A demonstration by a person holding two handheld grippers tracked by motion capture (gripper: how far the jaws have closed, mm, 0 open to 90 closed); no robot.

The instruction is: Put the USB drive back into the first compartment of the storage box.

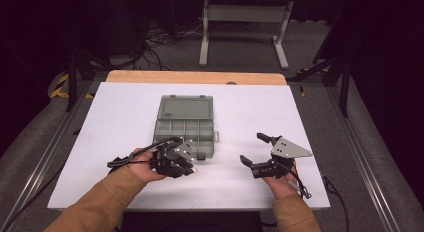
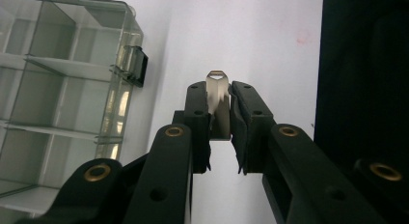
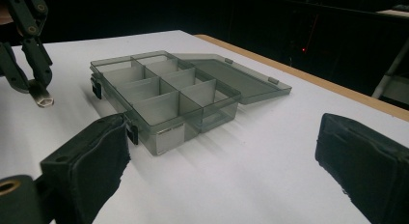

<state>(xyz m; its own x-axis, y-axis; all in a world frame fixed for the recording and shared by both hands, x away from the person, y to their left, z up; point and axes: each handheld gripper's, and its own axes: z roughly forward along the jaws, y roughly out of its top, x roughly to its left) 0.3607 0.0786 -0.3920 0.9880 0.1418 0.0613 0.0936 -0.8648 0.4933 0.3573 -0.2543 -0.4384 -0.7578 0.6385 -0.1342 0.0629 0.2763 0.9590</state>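
A grey see-through compartment box (image 1: 163, 128) lies open mid-table, its lid (image 1: 186, 109) folded flat towards the far side and its cells empty. My left gripper (image 1: 190, 165) hovers just in front of the box's near edge, shut on a small flat metal piece (image 2: 219, 94). The right gripper view shows that piece (image 3: 41, 99) with a hexagonal hole, hanging close above the table beside the box (image 3: 164, 137). My right gripper (image 1: 252, 148) is off to the box's right, open with nothing between its pads (image 3: 91, 156).
The white tabletop (image 1: 100, 142) ends in a wooden strip (image 1: 195, 77) at the far side. Black latches (image 2: 138, 64) stick out from the box's front wall. Beyond the table are cables (image 1: 160, 39) and a white stand (image 1: 245, 27) on the floor.
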